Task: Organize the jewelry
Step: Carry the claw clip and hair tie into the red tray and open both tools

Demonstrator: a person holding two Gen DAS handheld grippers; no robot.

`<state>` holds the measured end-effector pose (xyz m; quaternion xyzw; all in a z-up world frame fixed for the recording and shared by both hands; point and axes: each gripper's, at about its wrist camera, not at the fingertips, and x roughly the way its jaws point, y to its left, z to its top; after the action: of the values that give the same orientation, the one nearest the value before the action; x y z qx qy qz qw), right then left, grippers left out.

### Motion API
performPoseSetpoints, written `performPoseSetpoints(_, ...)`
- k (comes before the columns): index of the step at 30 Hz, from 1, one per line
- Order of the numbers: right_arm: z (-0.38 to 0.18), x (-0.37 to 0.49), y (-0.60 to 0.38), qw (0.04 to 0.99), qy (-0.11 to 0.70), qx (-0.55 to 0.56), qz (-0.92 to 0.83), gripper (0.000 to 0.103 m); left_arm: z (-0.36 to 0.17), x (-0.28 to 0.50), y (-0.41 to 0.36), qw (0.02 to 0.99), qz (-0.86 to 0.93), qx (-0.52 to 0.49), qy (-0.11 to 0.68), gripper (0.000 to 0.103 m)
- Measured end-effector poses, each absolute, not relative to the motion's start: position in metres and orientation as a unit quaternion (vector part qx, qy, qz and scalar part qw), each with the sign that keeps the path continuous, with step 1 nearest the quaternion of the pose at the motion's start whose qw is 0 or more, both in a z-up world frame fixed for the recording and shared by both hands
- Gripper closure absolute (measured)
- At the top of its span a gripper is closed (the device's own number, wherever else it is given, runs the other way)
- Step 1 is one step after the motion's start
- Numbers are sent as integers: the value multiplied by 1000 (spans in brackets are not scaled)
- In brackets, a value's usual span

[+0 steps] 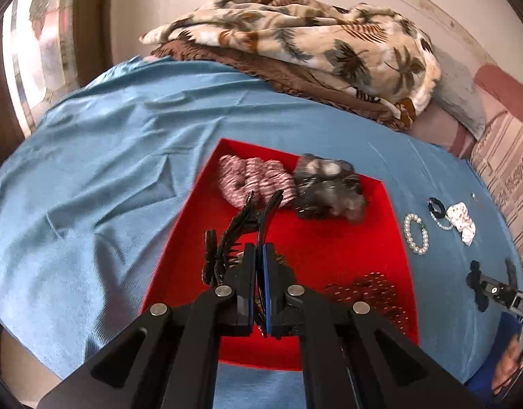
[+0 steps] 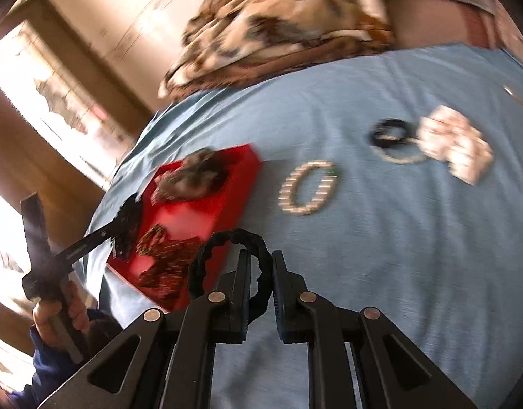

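A red tray (image 1: 329,238) lies on the blue bedsheet (image 1: 108,170); it shows too in the right wrist view (image 2: 193,214). My left gripper (image 1: 260,248) is shut on a black hair claw clip (image 1: 241,228) above the tray. In the tray lie a pink striped scrunchie (image 1: 254,177), a grey scrunchie (image 1: 326,187) and a dark studded piece (image 1: 367,289). My right gripper (image 2: 261,259) is shut on a black fuzzy hair tie (image 2: 227,255) above the sheet, right of the tray. A pearl bracelet (image 2: 309,187), a black hair tie (image 2: 390,133) and a white bow (image 2: 455,143) lie on the sheet.
A folded palm-print blanket (image 1: 312,41) sits at the back of the bed. A striped pillow (image 1: 506,156) is at the right. A second thin bead bracelet (image 2: 401,156) lies by the bow. A small stud (image 2: 510,92) lies far right.
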<state>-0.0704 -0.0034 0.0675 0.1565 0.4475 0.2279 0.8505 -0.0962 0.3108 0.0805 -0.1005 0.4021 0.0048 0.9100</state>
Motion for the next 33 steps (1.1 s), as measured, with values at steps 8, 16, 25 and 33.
performPoseSetpoints(8,70,-44,85,839,462,98,268,90,67,-101,349,911,23,-145,386,99)
performPoseSetpoints(16,60,-54,163,819,478,40,314,90,61,-94,351,909,-2,-155,388,99)
performPoseSetpoints(25,40,-57,200,819,483,-24,309,89,64,-100,360,909,-21,-194,368,87)
performPoseSetpoints(33,49,-61,199,829,471,-20,301,79,67,-106,368,908,-29,-236,345,65)
